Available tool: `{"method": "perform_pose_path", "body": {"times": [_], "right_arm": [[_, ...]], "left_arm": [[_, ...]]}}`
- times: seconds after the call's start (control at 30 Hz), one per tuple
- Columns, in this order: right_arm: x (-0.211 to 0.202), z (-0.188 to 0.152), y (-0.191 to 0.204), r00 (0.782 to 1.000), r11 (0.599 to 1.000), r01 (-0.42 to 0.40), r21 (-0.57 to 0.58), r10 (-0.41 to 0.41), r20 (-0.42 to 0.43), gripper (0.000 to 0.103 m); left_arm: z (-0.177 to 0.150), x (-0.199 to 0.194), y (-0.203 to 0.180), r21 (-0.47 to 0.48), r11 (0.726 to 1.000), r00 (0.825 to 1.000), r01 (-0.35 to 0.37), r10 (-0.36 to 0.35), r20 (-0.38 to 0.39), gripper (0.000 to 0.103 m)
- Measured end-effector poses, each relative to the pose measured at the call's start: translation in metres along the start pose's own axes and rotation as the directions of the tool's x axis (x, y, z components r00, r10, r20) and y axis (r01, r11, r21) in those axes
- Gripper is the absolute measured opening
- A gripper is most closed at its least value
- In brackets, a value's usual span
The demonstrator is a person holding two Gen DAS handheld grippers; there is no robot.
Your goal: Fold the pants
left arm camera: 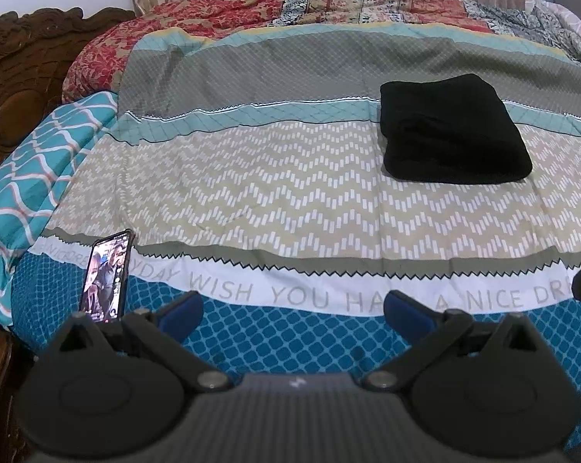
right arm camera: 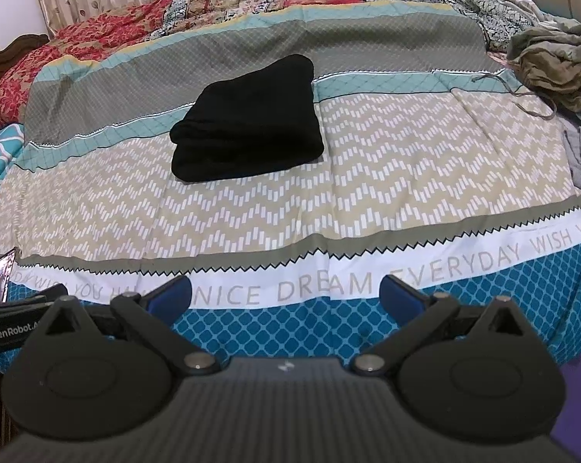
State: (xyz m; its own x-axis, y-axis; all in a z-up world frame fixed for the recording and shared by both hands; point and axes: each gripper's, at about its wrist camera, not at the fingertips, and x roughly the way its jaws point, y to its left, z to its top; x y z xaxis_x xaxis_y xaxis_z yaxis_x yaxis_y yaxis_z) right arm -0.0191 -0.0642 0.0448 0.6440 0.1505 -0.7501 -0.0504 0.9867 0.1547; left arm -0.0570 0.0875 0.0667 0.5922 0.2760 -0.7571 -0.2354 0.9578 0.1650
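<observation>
Black pants (left arm camera: 452,131) lie folded into a compact rectangle on the patterned bedspread, at the right in the left wrist view and centre-left in the right wrist view (right arm camera: 251,123). My left gripper (left arm camera: 292,308) is open and empty, held above the bed's near edge, well short of the pants. My right gripper (right arm camera: 286,295) is open and empty too, also back at the near edge. The left gripper's body shows at the left edge of the right wrist view (right arm camera: 12,328).
A phone (left arm camera: 107,276) with a lit screen lies at the bed's near left edge. A pile of olive and grey clothes (right arm camera: 556,73) sits at the far right. A red floral quilt (left arm camera: 166,34) lies behind. A carved wooden headboard (left arm camera: 20,77) stands at left.
</observation>
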Motion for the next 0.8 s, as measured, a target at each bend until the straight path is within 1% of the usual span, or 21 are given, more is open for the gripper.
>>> {"method": "perform_pose_path", "body": {"times": [0.37,0.57,0.67,0.8], "right_arm": [[0.0020,-0.0024,0.0014,1.000,1.000,-0.002,-0.015,0.002,-0.005,0.103],[0.0026,-0.0028,0.0008,1.000,1.000,-0.013,-0.009,0.013,-0.014,0.103],[0.0001,-0.0033,-0.0008,0.999,0.999,-0.033,0.011,0.033,-0.010,0.103],[-0.0018,-0.0031,0.0011,1.000,1.000,-0.026,-0.006,0.026,-0.002,0.103]], "left_arm": [[-0.0016,0.0034,0.0004,-0.002,1.000,1.000,0.012,-0.012,-0.016,0.103],[-0.0015,0.0022,0.0014,0.000,1.000,1.000,0.012,-0.012,-0.012,0.103],[-0.0013,0.0008,-0.0004,0.009,1.000,1.000,0.010,-0.010,-0.010,0.103],[-0.0015,-0.0003,0.0004,0.005,1.000,1.000,0.009,-0.009,-0.017,0.103]]}}
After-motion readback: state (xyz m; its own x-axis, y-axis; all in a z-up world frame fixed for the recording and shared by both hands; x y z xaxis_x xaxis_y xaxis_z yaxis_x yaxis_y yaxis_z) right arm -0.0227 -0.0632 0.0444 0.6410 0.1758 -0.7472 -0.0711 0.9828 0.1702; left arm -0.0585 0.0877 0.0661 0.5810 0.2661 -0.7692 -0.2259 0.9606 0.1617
